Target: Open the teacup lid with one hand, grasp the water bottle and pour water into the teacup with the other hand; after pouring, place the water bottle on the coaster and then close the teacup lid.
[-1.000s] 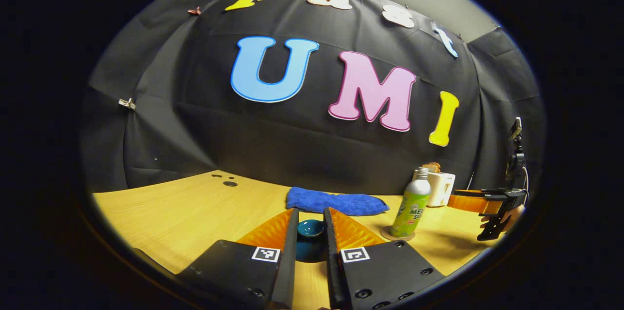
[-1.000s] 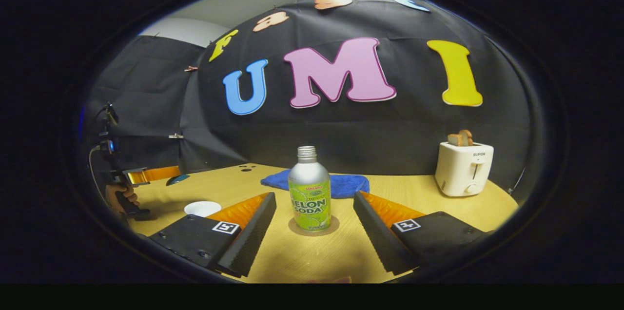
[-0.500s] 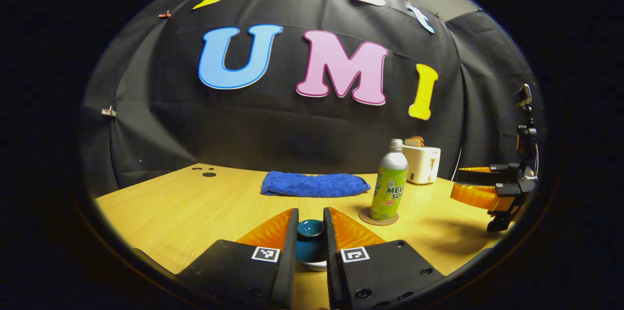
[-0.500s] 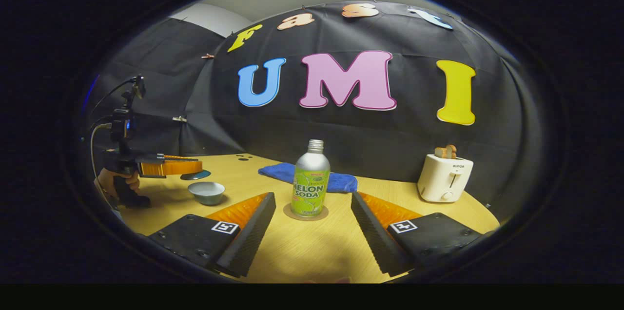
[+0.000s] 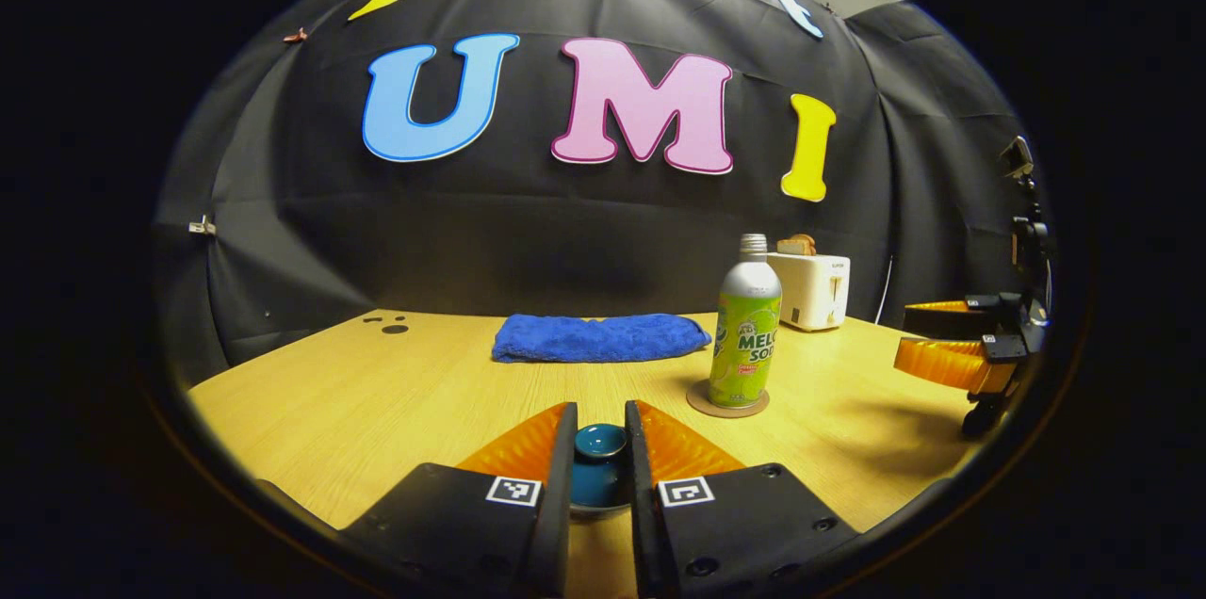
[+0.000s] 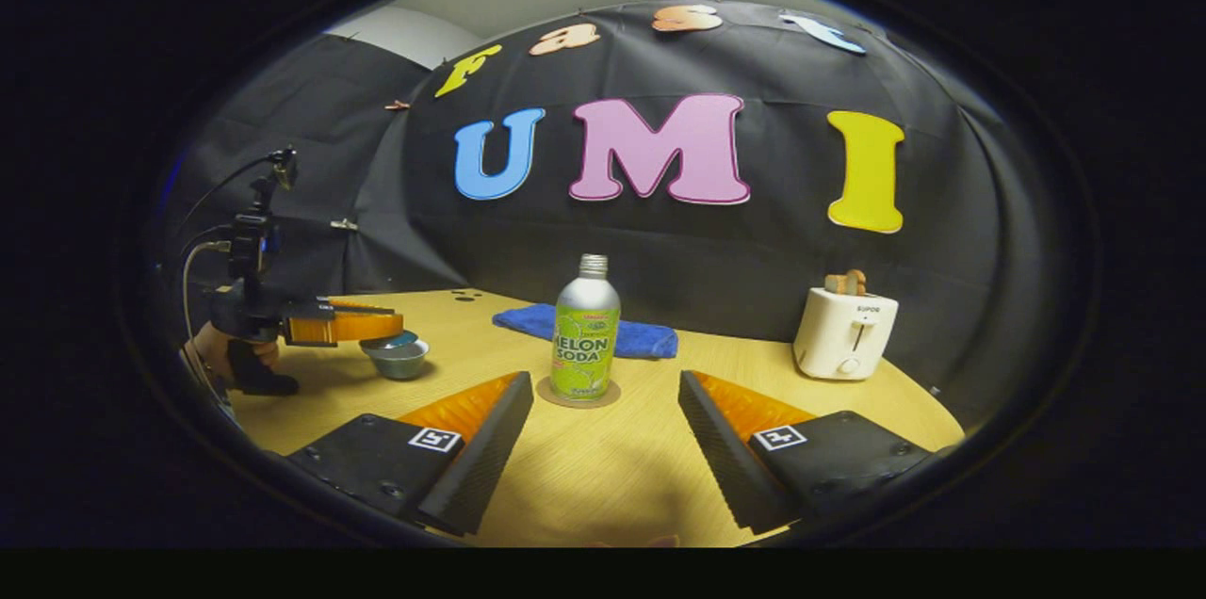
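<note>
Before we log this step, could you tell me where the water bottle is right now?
The water bottle stands upright on the coaster, centred in the right gripper view ahead of the open right gripper, in front of the blue cloth.

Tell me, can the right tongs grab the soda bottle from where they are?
Probably yes. The right tongs are wide open and aimed at the bottle, which stands upright on its coaster with only bare table between them.

Each hand-held gripper (image 5: 600,448) (image 6: 598,444) carries black finger blocks with small square black-and-white markers and round screws; the far one (image 6: 344,326) has a looping cable above.
</note>
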### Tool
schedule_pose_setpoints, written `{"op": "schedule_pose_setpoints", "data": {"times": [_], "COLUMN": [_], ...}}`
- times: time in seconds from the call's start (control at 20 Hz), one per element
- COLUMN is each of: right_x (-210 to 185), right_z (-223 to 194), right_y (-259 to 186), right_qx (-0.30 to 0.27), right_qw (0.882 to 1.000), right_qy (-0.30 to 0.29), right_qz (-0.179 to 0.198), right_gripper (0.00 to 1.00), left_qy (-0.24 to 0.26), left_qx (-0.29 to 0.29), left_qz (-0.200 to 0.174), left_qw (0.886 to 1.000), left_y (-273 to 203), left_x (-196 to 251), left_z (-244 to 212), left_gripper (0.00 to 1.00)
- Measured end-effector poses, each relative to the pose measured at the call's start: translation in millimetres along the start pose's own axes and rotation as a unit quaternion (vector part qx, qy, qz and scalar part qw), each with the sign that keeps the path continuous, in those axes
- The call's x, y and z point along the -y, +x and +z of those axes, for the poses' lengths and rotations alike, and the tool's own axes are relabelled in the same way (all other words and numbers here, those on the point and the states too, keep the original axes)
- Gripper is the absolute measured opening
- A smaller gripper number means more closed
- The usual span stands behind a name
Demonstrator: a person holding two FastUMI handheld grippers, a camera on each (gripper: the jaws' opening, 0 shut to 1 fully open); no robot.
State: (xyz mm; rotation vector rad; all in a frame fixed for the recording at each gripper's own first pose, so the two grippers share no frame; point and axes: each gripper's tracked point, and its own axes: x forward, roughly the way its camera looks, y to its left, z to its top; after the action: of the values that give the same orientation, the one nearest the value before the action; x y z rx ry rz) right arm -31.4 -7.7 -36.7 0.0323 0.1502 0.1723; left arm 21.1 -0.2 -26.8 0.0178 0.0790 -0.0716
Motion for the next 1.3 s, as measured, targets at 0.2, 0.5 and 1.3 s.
{"op": "schedule_pose_setpoints", "data": {"times": [0.2,0.5,1.3], "right_x": [1,6,14], "right_z": [2,4,3], "right_y": [-1,-2,-5], "right_qx": [0.003,0.005,0.007], "right_qw": [1.000,1.000,1.000], "right_qy": [0.001,-0.002,0.004], "right_qz": [-0.001,-0.007,-0.010], "right_gripper": [0.96,0.96,0.96], "left_qy": [0.010,0.007,0.036], "left_qx": [-0.009,-0.038,-0.054], "left_qz": [0.000,0.006,0.046], "left_qw": [1.000,0.999,0.997], "left_y": [5,12,14], "left_x": [3,0,2], "left_z": [-3,-10,-14], "left_gripper": [0.31,0.31,0.52]}}
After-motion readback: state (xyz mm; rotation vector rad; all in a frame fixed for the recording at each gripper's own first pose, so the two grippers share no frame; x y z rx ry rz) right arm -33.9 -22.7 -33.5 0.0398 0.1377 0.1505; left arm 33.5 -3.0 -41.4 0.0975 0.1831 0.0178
